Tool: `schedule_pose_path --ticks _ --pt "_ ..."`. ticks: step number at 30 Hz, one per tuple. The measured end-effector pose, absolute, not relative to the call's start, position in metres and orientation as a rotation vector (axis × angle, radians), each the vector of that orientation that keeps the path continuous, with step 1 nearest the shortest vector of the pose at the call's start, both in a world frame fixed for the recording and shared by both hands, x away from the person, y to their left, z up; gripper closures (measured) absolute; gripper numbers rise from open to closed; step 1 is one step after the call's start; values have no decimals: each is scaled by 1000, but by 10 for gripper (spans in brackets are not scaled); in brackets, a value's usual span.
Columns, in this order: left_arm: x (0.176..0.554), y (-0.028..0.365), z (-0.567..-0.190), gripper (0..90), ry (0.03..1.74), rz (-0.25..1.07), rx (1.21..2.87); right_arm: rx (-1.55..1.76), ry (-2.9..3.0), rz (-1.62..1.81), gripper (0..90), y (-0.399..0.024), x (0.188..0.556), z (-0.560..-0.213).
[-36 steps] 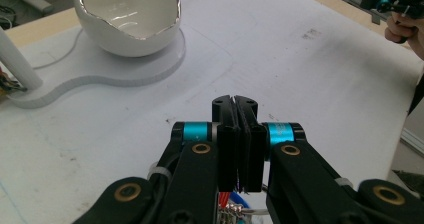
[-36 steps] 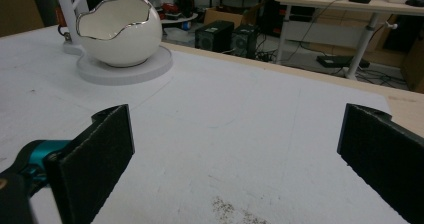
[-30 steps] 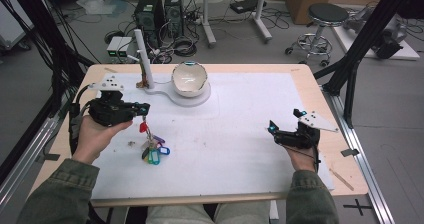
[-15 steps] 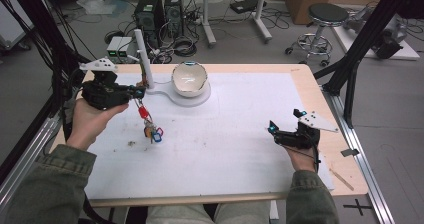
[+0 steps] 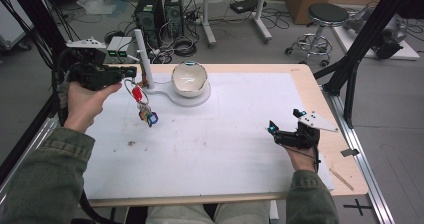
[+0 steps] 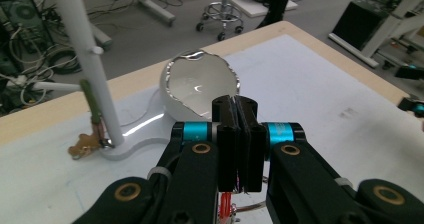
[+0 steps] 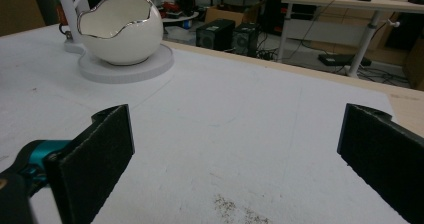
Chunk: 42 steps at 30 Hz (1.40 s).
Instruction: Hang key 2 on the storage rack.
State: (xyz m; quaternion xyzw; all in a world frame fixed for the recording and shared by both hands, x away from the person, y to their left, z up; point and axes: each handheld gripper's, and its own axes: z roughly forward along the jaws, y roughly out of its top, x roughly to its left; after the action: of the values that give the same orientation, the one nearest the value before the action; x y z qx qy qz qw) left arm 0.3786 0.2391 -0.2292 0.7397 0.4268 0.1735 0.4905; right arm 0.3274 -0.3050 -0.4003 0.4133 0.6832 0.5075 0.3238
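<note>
A: While the white table (image 5: 225, 149) carries the egg-shaped bowl (image 5: 189, 78) and white post (image 5: 142, 59) at far left, where's the key bunch (image 5: 144, 109)?

B: Dangling off the table, just near of the post. Left gripper (image 5: 131, 73) pinched tight on its ring.

A: Right gripper (image 5: 272, 130)?

B: Near right, jaws wide apart, holding nothing.

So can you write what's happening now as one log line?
left gripper: shut on key bunch, lifted beside white stand | right gripper: open, holding nothing | egg bowl: on base
</note>
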Motion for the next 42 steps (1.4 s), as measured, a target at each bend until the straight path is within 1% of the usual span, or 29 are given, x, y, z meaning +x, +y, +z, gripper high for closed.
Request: schedule_pose_path --ticks 4,15,24,28,30,34,38,42 --pt "389 244 -225 878 1067 435 1783 1093 1785 1335 7 -305 327 -400" --pt "408 255 -214 878 1138 459 1666 1094 1792 1335 7 -305 328 -401" --pt "425 259 -209 878 1178 526 1668 1081 1792 1323 7 -304 328 -401" --pt "434 260 -213 879 1175 505 1646 1078 1799 1316 7 -302 329 -402" --pt "436 260 -214 878 1160 472 1624 1083 1803 1314 7 -303 329 -402" --pt "443 257 -214 879 1163 487 1623 1081 1797 1315 7 -303 329 -401" --pt "448 255 -212 879 1163 485 1582 1081 1801 1318 7 -303 328 -401" --pt "455 246 -207 879 1165 504 1591 1081 1806 1317 7 -303 329 -402"
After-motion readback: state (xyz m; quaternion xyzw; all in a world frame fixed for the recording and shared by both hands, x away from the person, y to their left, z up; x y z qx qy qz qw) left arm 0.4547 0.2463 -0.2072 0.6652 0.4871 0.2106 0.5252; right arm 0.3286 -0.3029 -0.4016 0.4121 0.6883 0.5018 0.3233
